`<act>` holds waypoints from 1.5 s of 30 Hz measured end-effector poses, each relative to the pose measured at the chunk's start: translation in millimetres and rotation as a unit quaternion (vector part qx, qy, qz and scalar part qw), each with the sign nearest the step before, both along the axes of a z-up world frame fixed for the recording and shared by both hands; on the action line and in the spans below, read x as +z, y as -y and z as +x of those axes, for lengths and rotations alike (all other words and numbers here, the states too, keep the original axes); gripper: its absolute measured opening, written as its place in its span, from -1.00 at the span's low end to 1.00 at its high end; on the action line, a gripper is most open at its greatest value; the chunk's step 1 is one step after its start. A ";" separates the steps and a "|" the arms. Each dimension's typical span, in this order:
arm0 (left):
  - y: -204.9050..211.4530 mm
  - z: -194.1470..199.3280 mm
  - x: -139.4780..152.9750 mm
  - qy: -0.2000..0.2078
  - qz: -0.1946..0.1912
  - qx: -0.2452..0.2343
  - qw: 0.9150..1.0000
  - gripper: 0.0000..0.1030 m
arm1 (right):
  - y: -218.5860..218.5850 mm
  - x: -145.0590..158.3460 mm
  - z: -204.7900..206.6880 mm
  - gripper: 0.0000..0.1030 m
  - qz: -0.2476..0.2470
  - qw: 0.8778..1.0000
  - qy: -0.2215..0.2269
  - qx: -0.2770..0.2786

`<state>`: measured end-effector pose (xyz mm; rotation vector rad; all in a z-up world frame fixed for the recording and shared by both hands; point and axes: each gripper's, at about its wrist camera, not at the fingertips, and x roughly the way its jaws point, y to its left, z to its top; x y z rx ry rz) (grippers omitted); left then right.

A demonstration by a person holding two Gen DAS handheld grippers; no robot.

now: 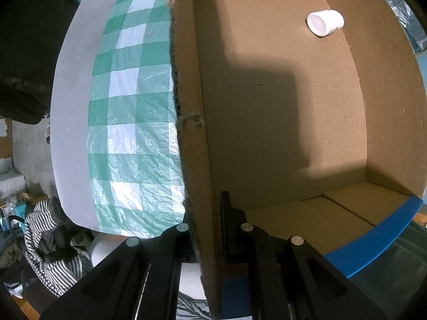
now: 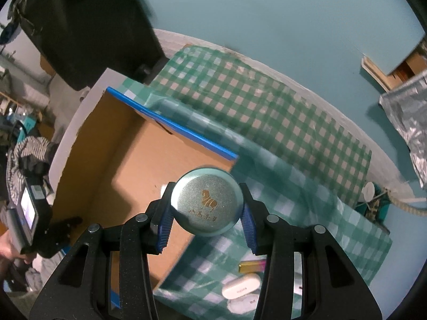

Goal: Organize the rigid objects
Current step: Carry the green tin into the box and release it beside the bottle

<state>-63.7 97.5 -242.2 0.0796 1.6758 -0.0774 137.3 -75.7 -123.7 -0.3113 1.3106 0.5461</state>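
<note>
We see the left tool [image 1: 206, 229] closed tight on the box [image 1: 192, 133] wall, and the right tool [image 2: 206, 213] gripping a tin [image 2: 206, 204] above the bench [image 2: 267, 112].

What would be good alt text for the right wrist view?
The right gripper clamps a round teal tin with a gold horse emblem above the edge of an open cardboard box. The box sits on a green checked tablecloth.

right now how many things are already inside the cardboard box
1: a small white cylinder lying on its side near a far corner of the cardboard box. The left gripper hides part of the near floor, so more could be there.
</note>
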 end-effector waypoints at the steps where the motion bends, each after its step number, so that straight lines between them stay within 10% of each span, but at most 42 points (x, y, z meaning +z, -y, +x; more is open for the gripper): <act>1: 0.6 0.0 -0.1 0.000 0.000 -0.001 1.000 -0.85 | -4.6 -2.2 0.8 -0.14 -0.001 1.000 0.000 0.004; 20: 2.6 1.2 -3.1 -0.004 -0.001 -0.001 1.000 -0.85 | -37.9 -69.6 6.4 -0.13 -0.055 0.998 -0.034 0.009; 45: 2.0 3.4 -3.4 -0.006 0.000 0.001 1.000 -0.85 | -37.1 -67.6 1.3 0.04 -0.057 0.998 -0.012 0.014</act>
